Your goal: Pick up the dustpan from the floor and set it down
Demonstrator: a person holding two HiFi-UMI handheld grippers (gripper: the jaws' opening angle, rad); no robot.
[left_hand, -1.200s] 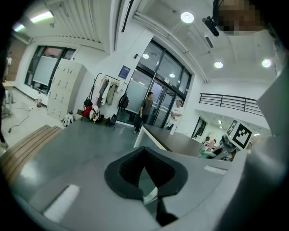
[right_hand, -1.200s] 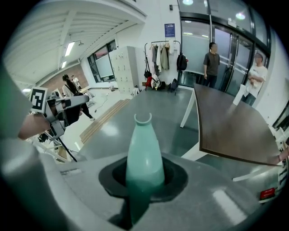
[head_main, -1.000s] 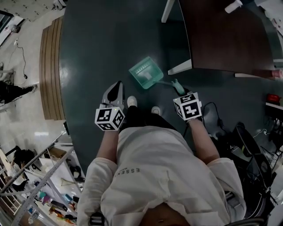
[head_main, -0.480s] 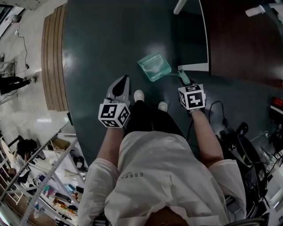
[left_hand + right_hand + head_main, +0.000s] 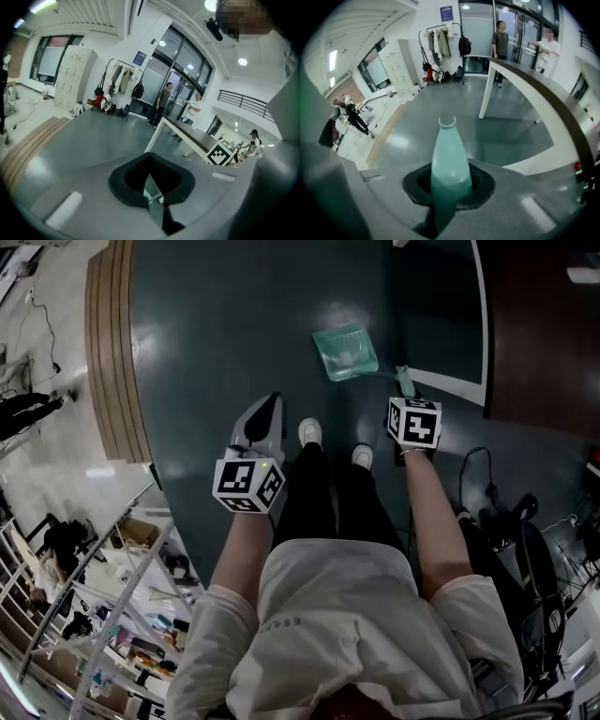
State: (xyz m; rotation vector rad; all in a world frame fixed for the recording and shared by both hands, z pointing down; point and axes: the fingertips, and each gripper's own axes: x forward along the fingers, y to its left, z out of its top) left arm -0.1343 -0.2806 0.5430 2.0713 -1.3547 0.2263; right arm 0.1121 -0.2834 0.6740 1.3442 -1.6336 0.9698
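Observation:
A teal dustpan (image 5: 345,352) hangs low over the dark green floor, ahead of the person's white shoes (image 5: 309,432). Whether its pan touches the floor I cannot tell. My right gripper (image 5: 405,390) points steeply down and is shut on the dustpan's handle (image 5: 404,381). In the right gripper view the teal handle (image 5: 447,159) runs up between the jaws, its notched end toward the room. My left gripper (image 5: 266,413) is to the left of the shoes, its fingers together at a point with nothing held. In the left gripper view only a thin slit shows between the jaws.
A dark brown table (image 5: 548,324) with white legs (image 5: 487,93) stands at the upper right. A curved wooden step (image 5: 108,352) edges the floor on the left. Cables (image 5: 478,484) and dark gear lie at the right, shelving (image 5: 103,615) at the lower left. Two people (image 5: 501,33) stand far off by the doors.
Both grippers have sunk toward the floor. The dustpan went down with the right gripper and now sits higher and farther right in the head view, closer to the table.

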